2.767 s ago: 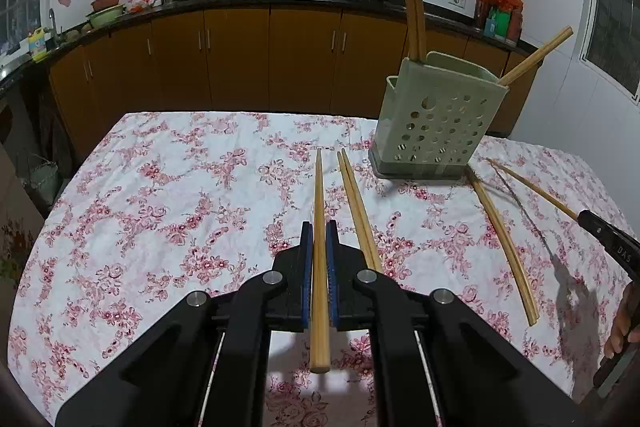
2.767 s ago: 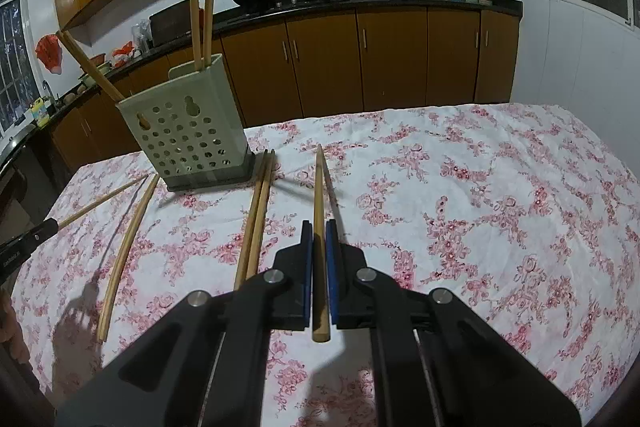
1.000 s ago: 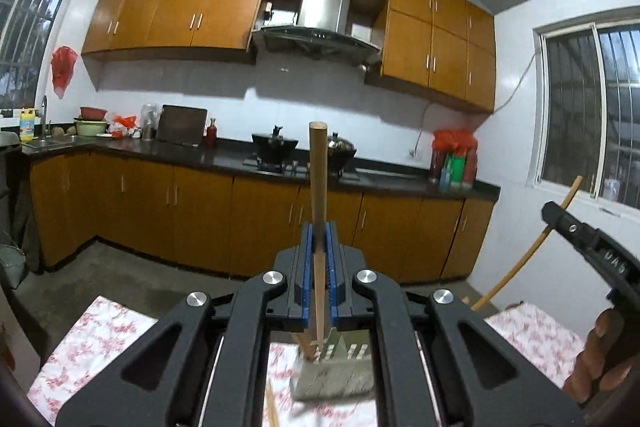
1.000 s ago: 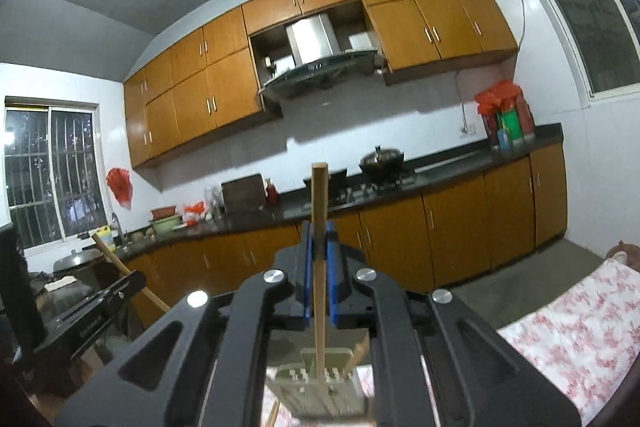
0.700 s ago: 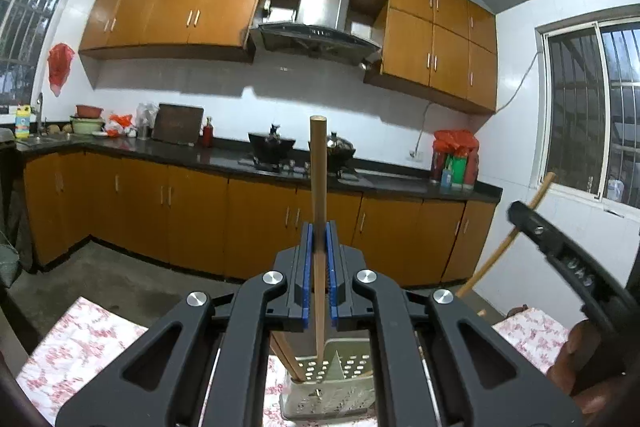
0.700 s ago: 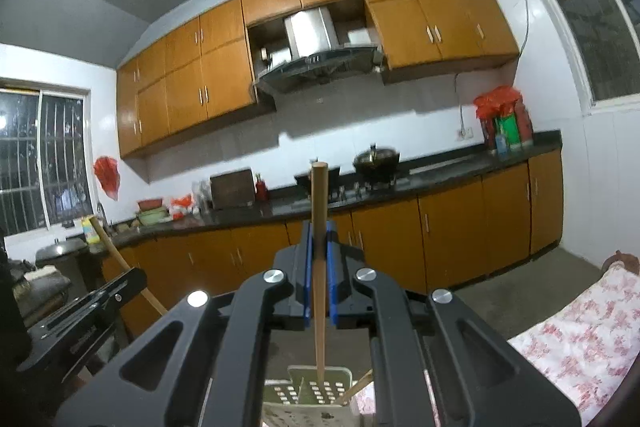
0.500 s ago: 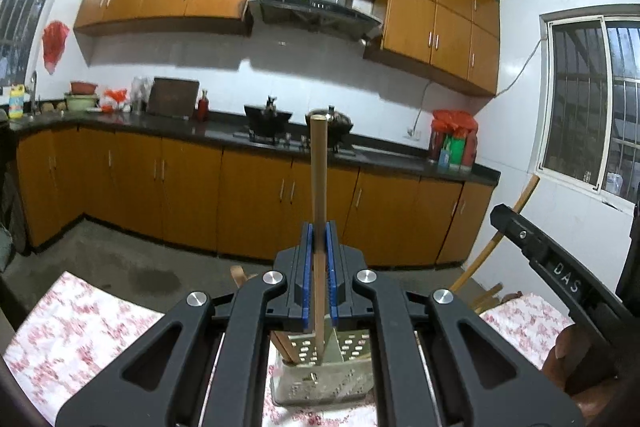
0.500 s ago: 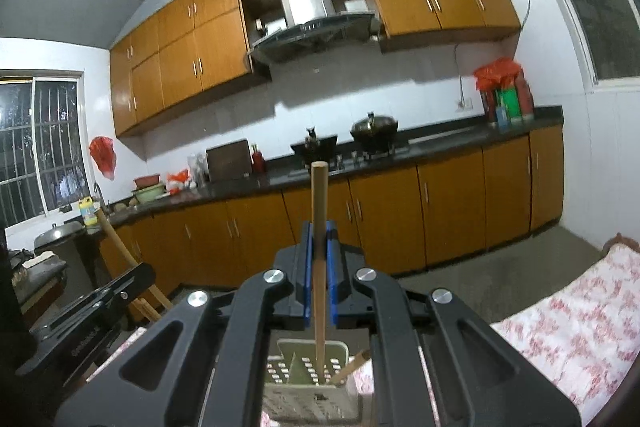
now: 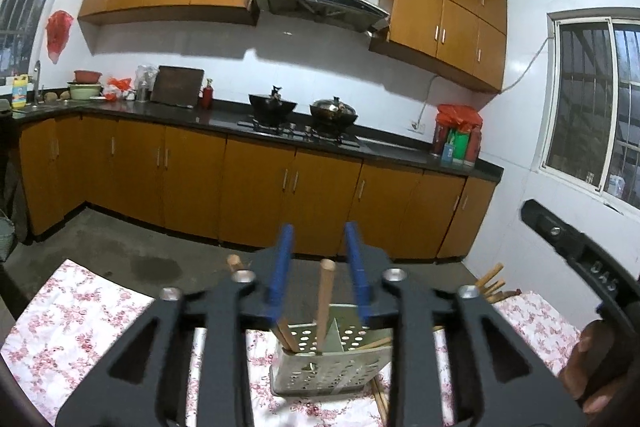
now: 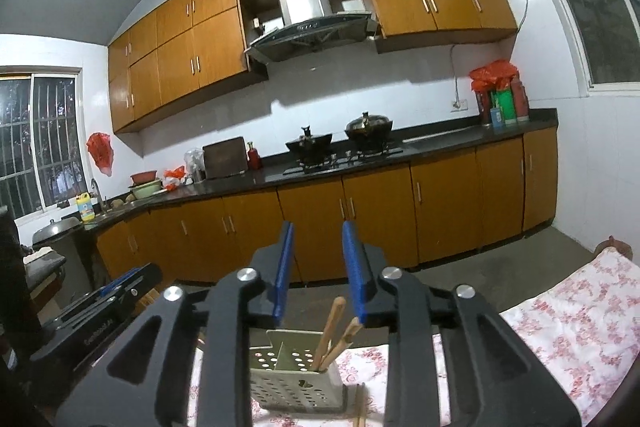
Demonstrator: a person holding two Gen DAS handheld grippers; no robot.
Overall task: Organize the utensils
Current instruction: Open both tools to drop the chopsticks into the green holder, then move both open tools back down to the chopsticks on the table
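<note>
My left gripper [image 9: 318,239] hangs above the pale green perforated utensil holder [image 9: 332,363], and its jaws are opening. A wooden chopstick [image 9: 323,301] stands in the holder between the blue pads [image 9: 280,267], touching neither. More chopsticks [image 9: 285,333] lean in the holder. In the right wrist view my right gripper [image 10: 317,235] is over the same holder [image 10: 292,375], its jaws also opening. Two chopsticks [image 10: 333,323] lean in the holder below its pads [image 10: 354,267], free of them. Each view shows the other gripper at its side edge.
The holder stands on a table with a pink floral cloth [image 9: 80,307]. Loose chopsticks [image 9: 378,395] lie beside it. A person's hand [image 9: 592,367] holds the right gripper's body [image 9: 580,267]. Brown kitchen cabinets and a counter with pots stand beyond the table.
Both grippers have come down over the holder and their jaws have parted. The chopstick each one held has dropped into the holder.
</note>
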